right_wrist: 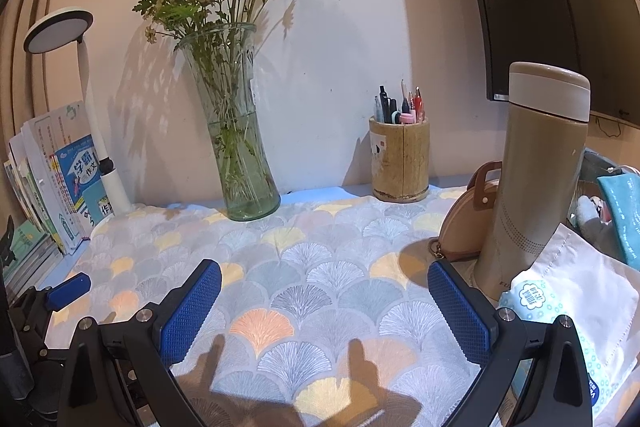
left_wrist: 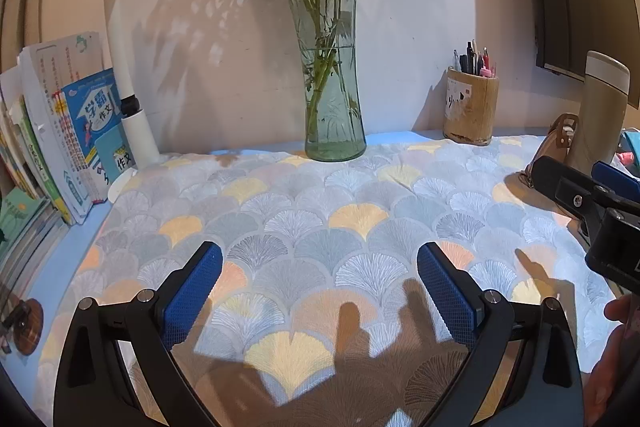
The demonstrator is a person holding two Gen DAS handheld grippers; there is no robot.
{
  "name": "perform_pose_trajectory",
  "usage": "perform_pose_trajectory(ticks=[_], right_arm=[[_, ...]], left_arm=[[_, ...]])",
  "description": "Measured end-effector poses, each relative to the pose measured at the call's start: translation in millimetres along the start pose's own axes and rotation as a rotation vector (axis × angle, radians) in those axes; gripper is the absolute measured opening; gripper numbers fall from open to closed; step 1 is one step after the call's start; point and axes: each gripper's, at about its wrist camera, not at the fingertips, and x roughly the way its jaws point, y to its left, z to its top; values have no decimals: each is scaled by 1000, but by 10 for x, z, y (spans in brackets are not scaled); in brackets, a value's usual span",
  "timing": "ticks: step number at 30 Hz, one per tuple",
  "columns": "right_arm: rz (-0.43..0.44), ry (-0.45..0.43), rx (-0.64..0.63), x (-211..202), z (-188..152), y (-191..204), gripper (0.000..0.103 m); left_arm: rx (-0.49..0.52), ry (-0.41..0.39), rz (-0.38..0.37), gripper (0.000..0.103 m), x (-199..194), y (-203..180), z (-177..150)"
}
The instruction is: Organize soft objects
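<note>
A fan-patterned cloth [left_wrist: 320, 219] [right_wrist: 312, 267] lies spread over the desk. My left gripper [left_wrist: 320, 291] hovers open just above its near part, blue pads wide apart, nothing between them. My right gripper [right_wrist: 324, 311] is open too, low over the cloth. Right of it lies a soft pack of tissues [right_wrist: 560, 311] in white and blue wrap, its near end beside the right fingertip [right_wrist: 456, 307]. A round tan purse [right_wrist: 468, 223] [left_wrist: 558, 139] leans behind a beige flask [right_wrist: 536, 171] [left_wrist: 598, 107]. In the left wrist view the right gripper [left_wrist: 592, 195] shows at the right edge.
A glass vase of flowers [left_wrist: 332, 67] [right_wrist: 236, 131] stands at the back centre, a bamboo pen holder [left_wrist: 472, 107] [right_wrist: 400, 163] to its right. Books [left_wrist: 60, 131] and a white desk lamp [left_wrist: 120, 59] fill the left side. A dark monitor [right_wrist: 560, 7] hangs upper right. Teal soft items [right_wrist: 620, 211] lie far right.
</note>
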Motion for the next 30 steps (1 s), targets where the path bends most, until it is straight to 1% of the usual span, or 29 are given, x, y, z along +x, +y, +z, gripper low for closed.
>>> perform_pose_trajectory(ticks=[30], right_arm=[[5,23,0,32,-10,27,103]], left_arm=[[8,3,-4,98,11,-18,-9]])
